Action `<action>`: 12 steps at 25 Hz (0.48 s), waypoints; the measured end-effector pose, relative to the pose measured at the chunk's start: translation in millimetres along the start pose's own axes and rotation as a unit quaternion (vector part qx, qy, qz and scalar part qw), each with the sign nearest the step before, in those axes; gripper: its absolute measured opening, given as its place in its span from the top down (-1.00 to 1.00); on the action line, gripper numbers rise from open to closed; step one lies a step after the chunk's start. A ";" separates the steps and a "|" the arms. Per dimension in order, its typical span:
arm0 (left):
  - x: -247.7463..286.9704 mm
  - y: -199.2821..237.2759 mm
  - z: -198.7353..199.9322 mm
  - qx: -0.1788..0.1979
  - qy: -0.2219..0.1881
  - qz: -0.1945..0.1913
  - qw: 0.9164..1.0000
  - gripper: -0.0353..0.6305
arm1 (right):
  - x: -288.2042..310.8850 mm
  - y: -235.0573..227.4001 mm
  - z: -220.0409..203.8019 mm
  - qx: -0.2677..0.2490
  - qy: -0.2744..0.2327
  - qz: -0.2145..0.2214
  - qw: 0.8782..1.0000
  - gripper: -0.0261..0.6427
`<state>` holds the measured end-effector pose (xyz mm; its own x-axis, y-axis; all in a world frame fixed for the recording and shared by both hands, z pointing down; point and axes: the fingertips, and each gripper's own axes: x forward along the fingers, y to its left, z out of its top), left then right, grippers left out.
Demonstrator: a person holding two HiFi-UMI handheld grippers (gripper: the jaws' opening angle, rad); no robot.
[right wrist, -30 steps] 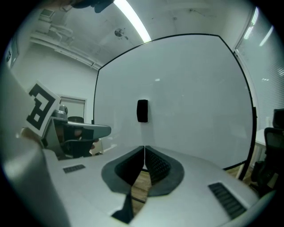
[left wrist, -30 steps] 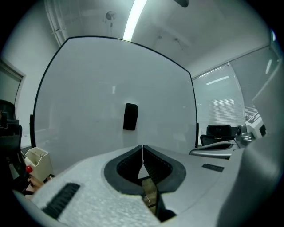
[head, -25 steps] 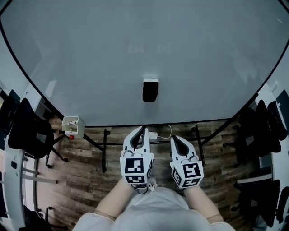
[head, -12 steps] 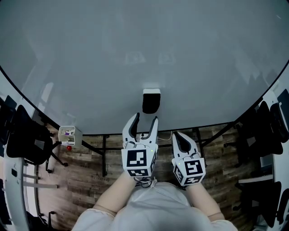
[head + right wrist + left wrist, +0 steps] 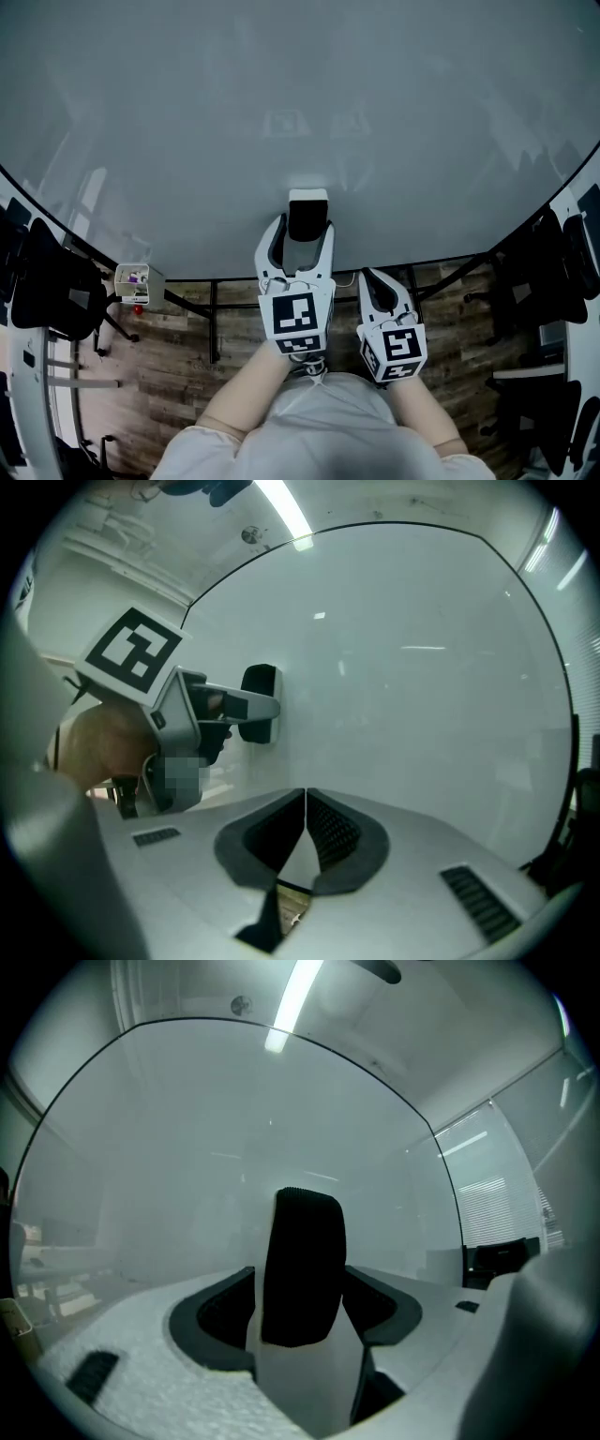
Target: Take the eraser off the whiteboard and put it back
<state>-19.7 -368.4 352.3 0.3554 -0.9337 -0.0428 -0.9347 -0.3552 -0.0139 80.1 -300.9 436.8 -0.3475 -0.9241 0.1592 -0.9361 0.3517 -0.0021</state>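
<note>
A black eraser (image 5: 307, 219) with a white back clings to the large whiteboard (image 5: 300, 94). My left gripper (image 5: 302, 229) points level at the board. Its jaws are opening and stand either side of the eraser. In the left gripper view the eraser (image 5: 302, 1269) stands upright between the dark pads (image 5: 223, 1309), with a little gap on each side. My right gripper (image 5: 375, 281) hangs shut just right of the left one, short of the board, with nothing in it. The right gripper view shows its jaws (image 5: 305, 797) meeting, and the left gripper (image 5: 236, 705) at the eraser (image 5: 262, 705).
Below the board is a wooden floor with the board's black stand legs (image 5: 214, 319). A small white box (image 5: 132, 279) of markers sits at the lower left. Dark office chairs stand at the left (image 5: 47, 281) and at the right (image 5: 553, 272).
My left gripper has moved forward and up to the board, and its jaws have gone from shut to spread around the eraser. The right gripper has edged forward, still shut.
</note>
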 end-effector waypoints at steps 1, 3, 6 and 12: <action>1.5 1.4 0.1 -0.001 -0.001 0.010 1.000 0.06 | 1.0 -1.0 -0.4 -0.001 0.001 0.003 1.000 0.84; 3.8 2.7 0.3 0.001 -0.002 0.027 1.000 0.06 | 3.5 -3.9 0.5 -0.004 0.003 0.010 1.000 0.84; 5.1 4.7 0.2 0.007 -0.004 0.046 0.999 0.06 | 7.7 -8.7 4.5 -0.009 0.001 0.018 1.000 0.84; 3.3 7.9 0.1 0.023 -0.001 0.064 0.998 0.11 | 13.5 -13.6 4.7 -0.010 0.005 0.033 0.999 0.84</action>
<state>-25.9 -374.3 351.9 0.2333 -0.9711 -0.0499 -0.9715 -0.2307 -0.0537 87.8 -318.9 434.3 -0.4085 -0.8969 0.1696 -0.9096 0.4155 0.0064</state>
